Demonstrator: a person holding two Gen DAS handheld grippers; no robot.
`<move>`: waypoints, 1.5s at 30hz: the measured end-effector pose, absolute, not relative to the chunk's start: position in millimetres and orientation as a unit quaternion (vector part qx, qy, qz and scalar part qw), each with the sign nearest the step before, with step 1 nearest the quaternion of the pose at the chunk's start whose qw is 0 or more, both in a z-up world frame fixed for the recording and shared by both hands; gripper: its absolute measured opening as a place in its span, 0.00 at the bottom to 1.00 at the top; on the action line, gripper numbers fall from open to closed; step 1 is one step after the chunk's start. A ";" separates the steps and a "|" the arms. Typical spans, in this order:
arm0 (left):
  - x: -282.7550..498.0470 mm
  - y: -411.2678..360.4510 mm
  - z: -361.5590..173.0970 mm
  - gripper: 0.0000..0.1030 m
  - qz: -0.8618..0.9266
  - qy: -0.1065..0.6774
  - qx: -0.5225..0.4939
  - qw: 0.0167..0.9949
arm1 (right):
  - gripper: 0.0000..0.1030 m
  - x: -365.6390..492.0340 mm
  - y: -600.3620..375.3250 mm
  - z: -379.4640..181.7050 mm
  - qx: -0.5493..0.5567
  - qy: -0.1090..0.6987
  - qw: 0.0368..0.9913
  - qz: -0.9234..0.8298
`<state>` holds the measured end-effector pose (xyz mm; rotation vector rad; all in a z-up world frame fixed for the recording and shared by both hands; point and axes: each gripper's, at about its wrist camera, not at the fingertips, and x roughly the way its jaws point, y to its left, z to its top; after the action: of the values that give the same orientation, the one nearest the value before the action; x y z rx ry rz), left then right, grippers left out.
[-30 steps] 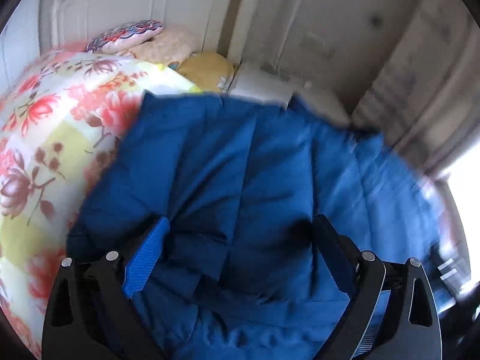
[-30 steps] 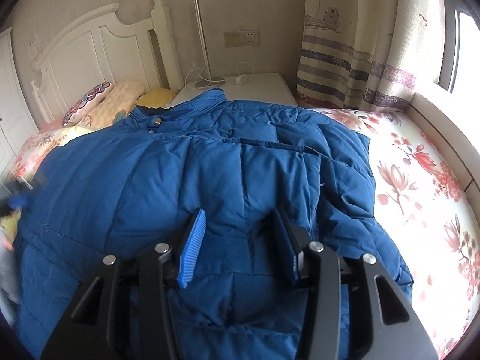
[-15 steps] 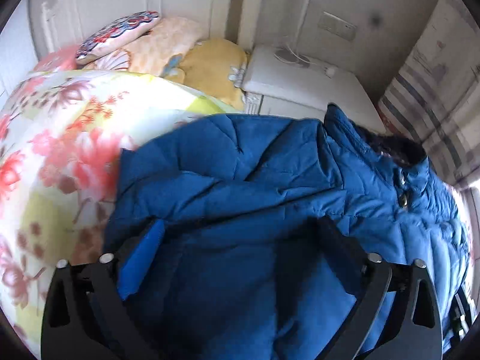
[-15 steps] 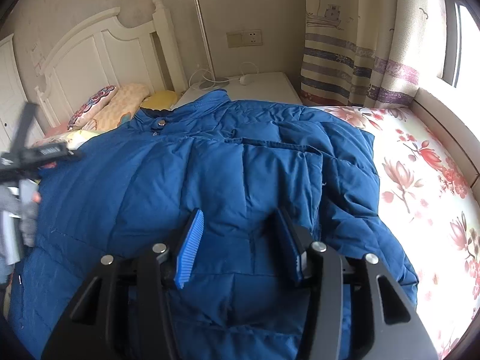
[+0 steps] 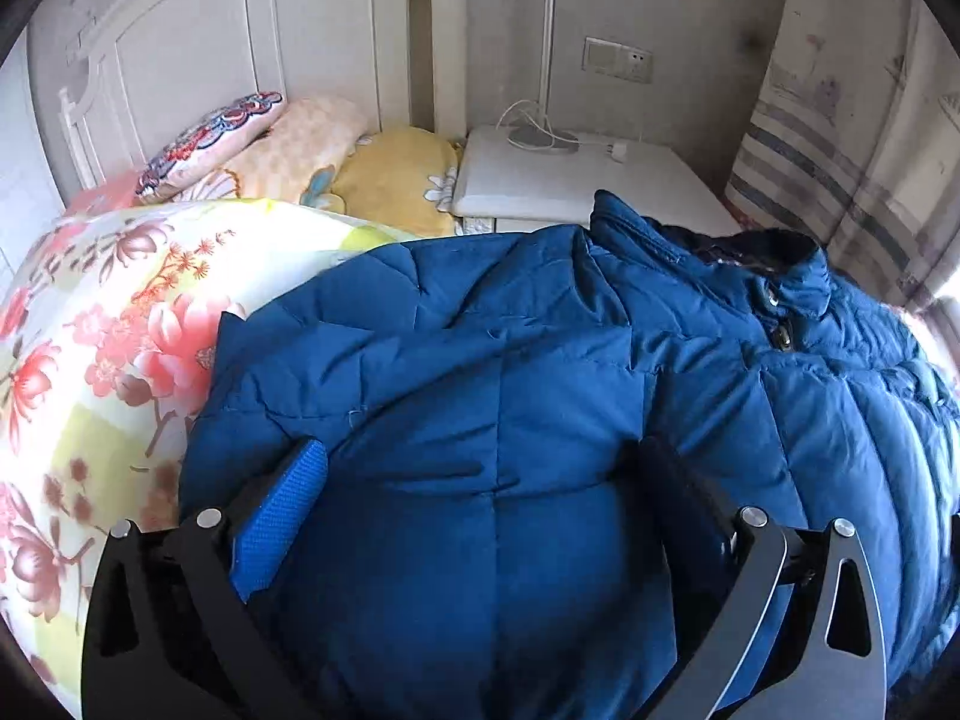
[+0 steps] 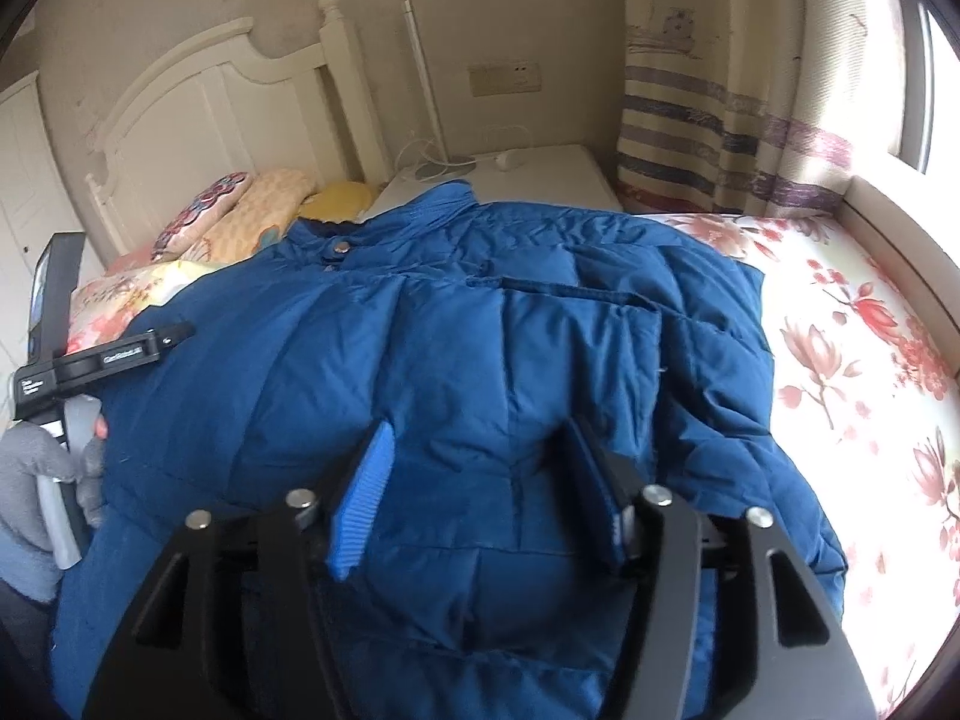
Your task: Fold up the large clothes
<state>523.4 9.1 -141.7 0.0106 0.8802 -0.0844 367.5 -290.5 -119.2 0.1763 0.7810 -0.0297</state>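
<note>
Blue padded jacket (image 6: pixel 456 372) spread front-up on floral bed cover (image 6: pixel 852 324), collar toward headboard (image 5: pixel 198 60) — laid flat for folding. Left gripper (image 5: pixel 480 480) spread wide over its side, gripping nothing. Right gripper (image 6: pixel 480 474) opening — padding between pads, unpinched.

Pillows (image 5: pixel 288 144), nightstand (image 5: pixel 576 180), perhaps lamp (image 5: pixel 543 60)

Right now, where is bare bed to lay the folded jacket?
Free: floral sheet between the blue jacket and the window ledge. Crowded: pillows at the headboard, and the floral quilt beside the jacket.
</note>
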 end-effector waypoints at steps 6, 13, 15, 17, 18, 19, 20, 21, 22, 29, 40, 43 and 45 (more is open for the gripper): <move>520.8 12.2 -139.3 0.96 -0.038 0.411 -0.004 0.911 | 0.50 381.8 -258.8 -74.1 0.022 0.334 0.942 -0.028; 516.5 13.1 -138.7 0.96 -0.043 0.405 -0.015 0.913 | 0.53 446.1 -224.3 -124.7 -0.061 0.431 0.900 0.011; 516.4 13.2 -138.6 0.96 -0.043 0.405 -0.018 0.913 | 0.52 448.0 -226.2 -118.9 -0.073 0.445 0.892 0.031; 516.7 13.4 -139.0 0.96 -0.043 0.406 -0.017 0.913 | 0.50 452.3 -238.3 -106.2 -0.066 0.442 0.894 0.035; 516.8 13.2 -139.2 0.96 -0.042 0.406 -0.016 0.913 | 0.50 455.6 -250.9 -97.3 -0.056 0.428 0.902 0.016; 516.8 13.5 -139.0 0.96 -0.042 0.406 -0.015 0.913 | 0.50 458.2 -262.2 -91.6 -0.049 0.419 0.907 -0.002; 516.3 13.7 -138.7 0.96 -0.042 0.406 -0.016 0.913 | 0.49 464.5 -278.4 -89.5 -0.031 0.415 0.909 -0.022; 516.3 14.0 -138.6 0.96 -0.043 0.406 -0.016 0.913 | 0.47 471.7 -290.1 -95.4 -0.016 0.425 0.904 -0.030; 516.1 13.7 -138.6 0.96 -0.044 0.406 -0.017 0.913 | 0.47 476.5 -296.7 -104.5 -0.012 0.444 0.895 -0.031; 516.0 13.5 -138.4 0.96 -0.045 0.407 -0.019 0.912 | 0.52 497.9 -320.8 -101.2 -0.021 0.470 0.882 -0.013; 515.9 16.4 -139.5 0.96 -0.049 0.409 -0.023 0.911 | 0.69 527.2 -383.2 -138.1 0.044 0.463 0.882 -0.072; 516.5 17.6 -139.2 0.96 -0.050 0.408 -0.023 0.911 | 0.69 527.7 -392.7 -133.0 0.067 0.479 0.873 -0.065; 516.9 18.5 -139.0 0.96 -0.051 0.408 -0.025 0.911 | 0.68 518.9 -392.2 -117.3 0.058 0.484 0.868 -0.094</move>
<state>516.9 18.5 -139.0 -0.0511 0.8413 -0.1053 518.9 -392.2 -117.3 0.1212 1.0123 -0.1964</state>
